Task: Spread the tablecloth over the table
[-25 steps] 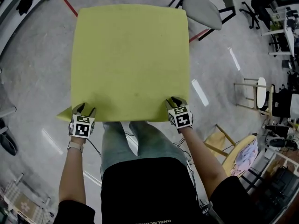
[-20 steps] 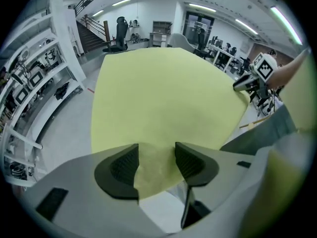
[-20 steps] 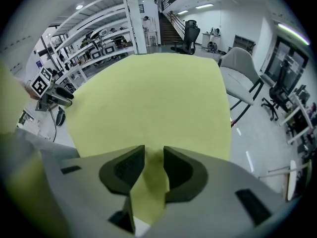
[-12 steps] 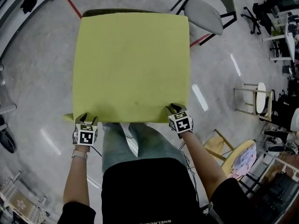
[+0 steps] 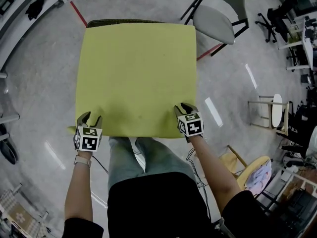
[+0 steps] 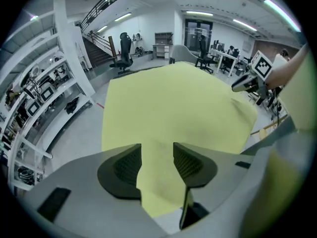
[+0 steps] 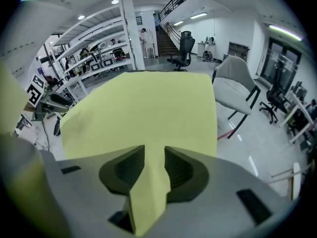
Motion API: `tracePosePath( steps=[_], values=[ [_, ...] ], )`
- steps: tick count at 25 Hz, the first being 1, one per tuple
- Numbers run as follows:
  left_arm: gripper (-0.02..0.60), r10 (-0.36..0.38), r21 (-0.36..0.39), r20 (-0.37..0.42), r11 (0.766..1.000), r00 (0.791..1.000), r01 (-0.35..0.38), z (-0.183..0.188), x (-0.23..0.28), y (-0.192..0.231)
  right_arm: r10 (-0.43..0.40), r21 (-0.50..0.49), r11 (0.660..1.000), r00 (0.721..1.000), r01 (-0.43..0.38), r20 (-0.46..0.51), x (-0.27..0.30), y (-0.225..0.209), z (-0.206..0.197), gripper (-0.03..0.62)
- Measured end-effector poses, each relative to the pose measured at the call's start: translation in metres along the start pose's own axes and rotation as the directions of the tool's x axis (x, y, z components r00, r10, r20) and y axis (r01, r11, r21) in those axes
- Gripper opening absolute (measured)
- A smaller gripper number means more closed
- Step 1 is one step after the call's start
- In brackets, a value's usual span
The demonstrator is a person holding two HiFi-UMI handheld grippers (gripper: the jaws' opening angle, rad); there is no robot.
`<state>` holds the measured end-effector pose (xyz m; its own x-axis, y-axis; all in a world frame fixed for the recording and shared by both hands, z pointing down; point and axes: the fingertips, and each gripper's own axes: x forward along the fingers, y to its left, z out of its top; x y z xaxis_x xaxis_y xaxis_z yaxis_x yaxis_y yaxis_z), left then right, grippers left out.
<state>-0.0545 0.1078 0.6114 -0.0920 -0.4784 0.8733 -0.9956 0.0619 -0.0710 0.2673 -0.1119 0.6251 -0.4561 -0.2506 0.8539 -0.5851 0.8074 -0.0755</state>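
Observation:
A yellow-green tablecloth (image 5: 136, 73) lies spread flat over the table, whose dark far edge (image 5: 124, 21) shows beyond it. My left gripper (image 5: 89, 119) is at the cloth's near left corner. Its jaws have just been closing further, and a strip of the tablecloth (image 6: 157, 172) fills the gap between its pads. A small tip of the corner (image 5: 72, 129) pokes out to its left. My right gripper (image 5: 184, 109) is shut on the near right corner, with a fold of the tablecloth (image 7: 151, 182) pinched between its jaws. The near edge runs straight between both grippers.
A grey chair (image 5: 215, 11) stands past the table's far right corner. A red floor line (image 5: 78, 13) runs at the far left. A wooden stool (image 5: 272, 105) and a chair with clothes (image 5: 257, 170) stand to my right. Shelving (image 6: 34, 108) lines the left side.
The cloth and both grippers have shifted nearer to me, and the table's dark far edge has come into sight. The left gripper dipped and then rose.

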Motion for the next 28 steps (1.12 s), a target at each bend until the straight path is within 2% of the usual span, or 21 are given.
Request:
tracePosePath(
  steps=[6,11,17,23,28],
  values=[
    [0.195,0.030,-0.059,0.043,0.998,0.999,-0.027,0.051,0.001,0.021,-0.009,-0.004,1.000,0.997,0.010,0.081,0.011,-0.028,0.054,0.118],
    [0.195,0.044,-0.093,0.028,0.995,0.999,-0.041,0.061,0.030,0.039,-0.037,-0.019,0.999,0.994,0.039,0.101,0.030,-0.039,0.090,0.118],
    [0.195,0.041,-0.118,0.007,0.992,0.999,-0.040,0.068,0.072,0.058,-0.089,-0.045,0.995,0.992,0.094,0.094,0.061,-0.044,0.114,0.118],
    [0.193,-0.037,-0.132,0.032,0.990,0.999,0.041,0.077,0.091,0.069,-0.123,-0.005,0.992,0.992,0.124,0.036,0.089,-0.041,0.117,0.118],
    [0.193,-0.054,-0.124,0.074,0.990,0.996,0.063,0.094,0.100,0.080,-0.145,0.046,0.989,0.988,0.142,0.054,0.096,-0.044,0.127,0.098]
  ],
)
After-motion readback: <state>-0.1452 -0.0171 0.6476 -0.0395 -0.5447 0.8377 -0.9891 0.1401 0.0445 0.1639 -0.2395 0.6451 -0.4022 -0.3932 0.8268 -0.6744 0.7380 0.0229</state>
